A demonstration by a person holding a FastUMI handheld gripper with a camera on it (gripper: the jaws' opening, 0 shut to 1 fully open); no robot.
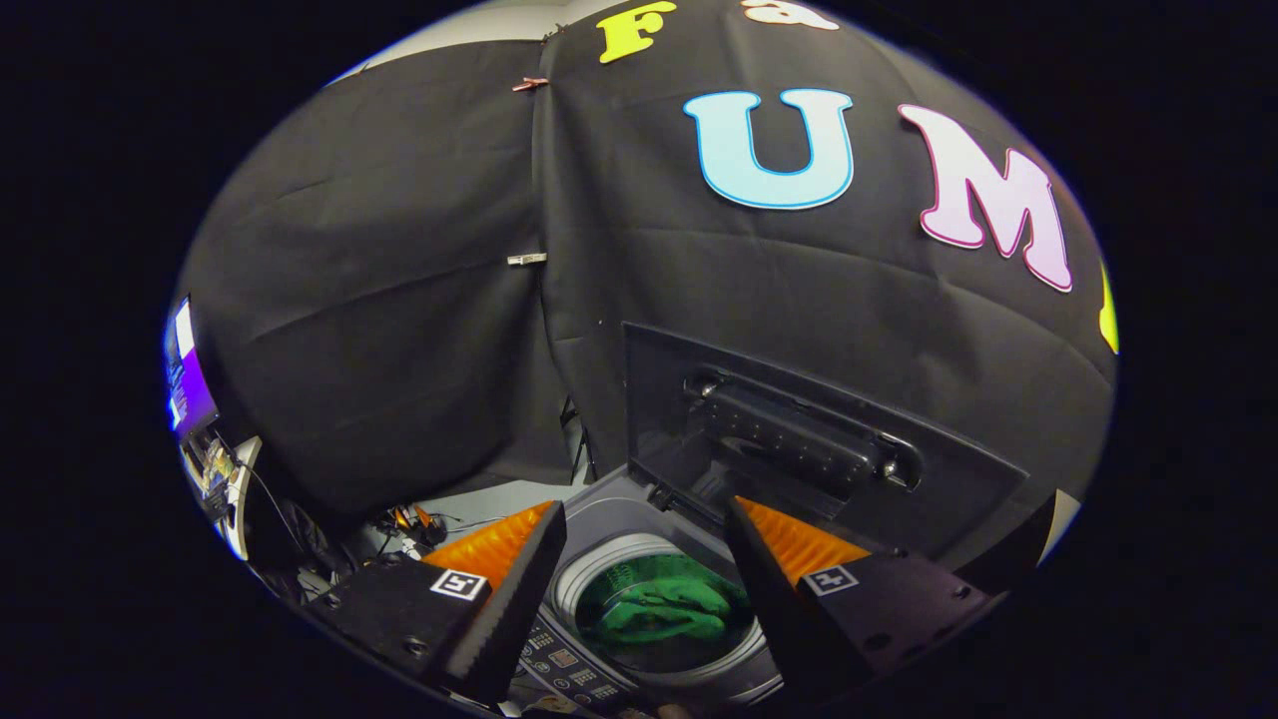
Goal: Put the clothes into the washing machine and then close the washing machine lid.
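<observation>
Through the gripper view I see my gripper (639, 544) with its jaws released, spread wide and holding nothing. Between and below the fingers sits the washer (689, 689), its drum holding the green clothes (664, 609). Beyond the right finger (769, 589) the lid (799, 439) stands raised, upright against the booth wall.

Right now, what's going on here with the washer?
The handheld tongs hang open above the small top-loading washing machine, holding nothing. A green garment already lies in the drum, seen between the fingers. The lid stands upright just beyond them against the black booth wall, so the clothes are in and closing the lid is left.
</observation>
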